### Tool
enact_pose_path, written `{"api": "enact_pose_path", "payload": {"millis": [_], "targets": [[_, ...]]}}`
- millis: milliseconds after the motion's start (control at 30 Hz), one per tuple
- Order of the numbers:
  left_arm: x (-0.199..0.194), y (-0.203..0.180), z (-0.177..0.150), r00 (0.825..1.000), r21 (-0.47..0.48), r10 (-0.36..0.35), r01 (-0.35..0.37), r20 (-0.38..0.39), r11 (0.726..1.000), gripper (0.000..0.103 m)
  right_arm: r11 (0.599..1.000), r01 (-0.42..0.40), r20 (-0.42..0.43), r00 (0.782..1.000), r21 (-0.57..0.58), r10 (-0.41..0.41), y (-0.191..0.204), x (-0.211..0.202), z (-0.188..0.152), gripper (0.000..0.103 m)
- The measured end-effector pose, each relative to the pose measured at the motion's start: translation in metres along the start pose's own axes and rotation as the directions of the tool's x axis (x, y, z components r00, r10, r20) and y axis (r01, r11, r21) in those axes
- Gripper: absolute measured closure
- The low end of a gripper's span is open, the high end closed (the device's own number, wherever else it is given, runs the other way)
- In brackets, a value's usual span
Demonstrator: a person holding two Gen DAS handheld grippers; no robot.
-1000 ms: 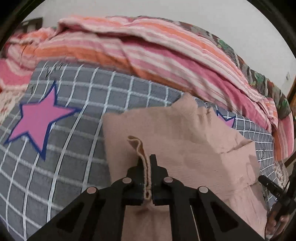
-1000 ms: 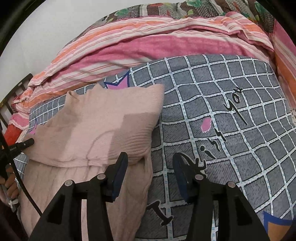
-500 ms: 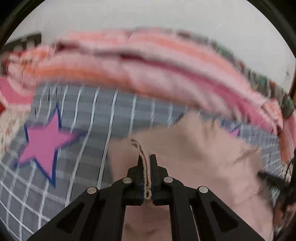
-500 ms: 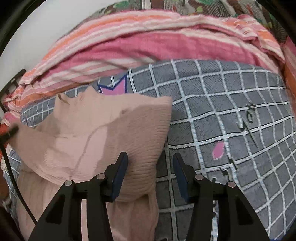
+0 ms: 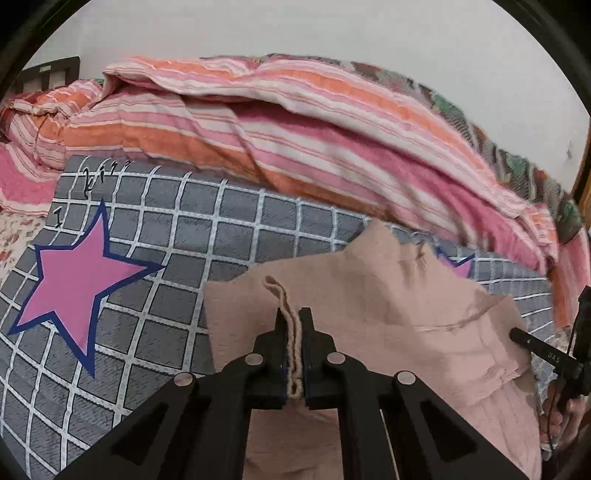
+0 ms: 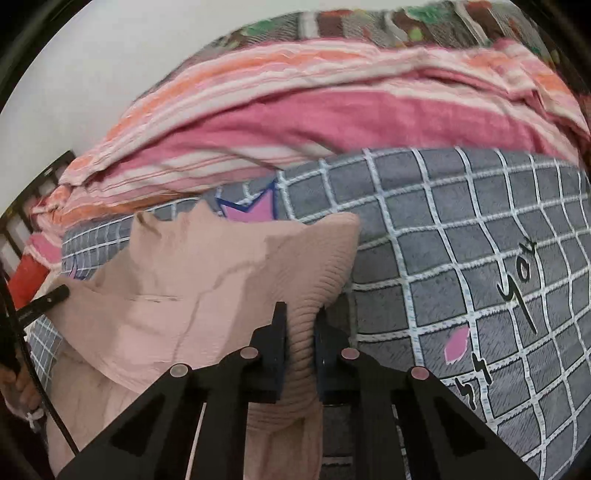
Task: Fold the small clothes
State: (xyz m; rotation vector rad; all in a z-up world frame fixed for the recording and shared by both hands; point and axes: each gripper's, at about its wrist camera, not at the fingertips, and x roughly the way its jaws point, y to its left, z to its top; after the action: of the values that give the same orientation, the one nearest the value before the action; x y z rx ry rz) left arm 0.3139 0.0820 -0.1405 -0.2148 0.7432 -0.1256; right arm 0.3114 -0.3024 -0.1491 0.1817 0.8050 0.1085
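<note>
I see the bed, grey-checked, with a striped quilt heaped behind. My left view shows the big pink star; only my right view shows the black lettering. The garment lies on the bed. My left gripper pinches its thin edge; my right gripper, fingers just closing, clamps the ribbed hem.

Flat grey checked bedsheet lies bare to the left of the pink garment and, in the right wrist view, to its right — open passage on both sides. Beyond, a heaped striped quilt runs along the wall — blocking the far edge.
</note>
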Motion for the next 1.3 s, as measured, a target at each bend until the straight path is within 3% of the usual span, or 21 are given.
{"api": "enact_pose_path", "payload": {"millis": [100, 133, 200, 267, 333, 400, 467, 567, 800, 1033, 1133, 1300], "targets": [[0.016, 0.001, -0.012, 0.996, 0.029, 0.059, -0.057, -0.071, 0.998, 0.097, 0.999, 0.024, -0.074, 0.997, 0.037, -0.021, -0.009, 0.018, -0.005, 0.088], [0.018, 0.001, -0.016, 0.994, 0.031, 0.067, -0.065, -0.082, 0.997, 0.094, 0.999, 0.026, -0.075, 0.997, 0.041, -0.022, -0.01, 0.017, -0.005, 0.086], [0.014, 0.005, -0.016, 0.995, 0.018, 0.062, -0.06, -0.084, 0.998, 0.094, 0.997, 0.076, -0.065, 0.995, 0.023, -0.075, -0.008, 0.01, -0.003, 0.071], [0.008, 0.008, -0.014, 0.995, 0.007, 0.061, -0.061, -0.075, 0.998, 0.092, 0.99, 0.139, -0.014, 0.99, -0.018, -0.139, -0.003, -0.002, -0.003, 0.069], [0.005, 0.009, -0.014, 0.993, 0.024, 0.101, -0.1, -0.06, 0.995, 0.078, 0.99, 0.129, 0.005, 0.992, -0.049, -0.129, 0.002, -0.005, -0.002, 0.069], [0.012, 0.007, -0.017, 0.982, 0.06, 0.163, -0.158, -0.093, 0.986, 0.071, 0.988, 0.131, -0.03, 0.99, -0.086, -0.134, 0.007, 0.004, -0.004, 0.069], [0.01, 0.01, -0.022, 0.983, 0.063, 0.153, -0.147, -0.101, 0.987, 0.07, 0.983, 0.162, -0.083, 0.982, -0.091, -0.169, 0.004, 0.021, -0.006, 0.07], [-0.004, 0.014, -0.026, 0.988, 0.038, 0.116, -0.113, -0.1, 0.993, 0.064, 0.988, 0.149, -0.076, 0.985, -0.052, -0.152, -0.001, 0.011, -0.004, 0.068], [-0.041, 0.014, -0.042, 0.989, 0.008, 0.121, -0.121, -0.081, 0.993, 0.063, 0.991, 0.132, -0.004, 0.991, -0.032, -0.132, 0.007, -0.051, -0.022, 0.053], [-0.093, 0.007, -0.062, 0.995, 0.005, 0.096, -0.096, -0.034, 0.995, 0.063, 0.99, 0.139, 0.052, 0.989, -0.029, -0.137, 0.019, -0.109, -0.047, 0.053], [-0.11, 0.004, -0.069, 0.995, 0.0, 0.045, -0.045, -0.086, 0.999, 0.063, 0.984, 0.176, 0.098, 0.98, -0.029, -0.172, 0.024, -0.134, -0.059, 0.053], [-0.142, -0.007, -0.093, 0.998, 0.04, 0.009, -0.006, -0.069, 0.999, 0.062, 0.99, 0.133, 0.073, 0.989, -0.054, -0.129, 0.03, -0.164, -0.085, 0.053]]}}
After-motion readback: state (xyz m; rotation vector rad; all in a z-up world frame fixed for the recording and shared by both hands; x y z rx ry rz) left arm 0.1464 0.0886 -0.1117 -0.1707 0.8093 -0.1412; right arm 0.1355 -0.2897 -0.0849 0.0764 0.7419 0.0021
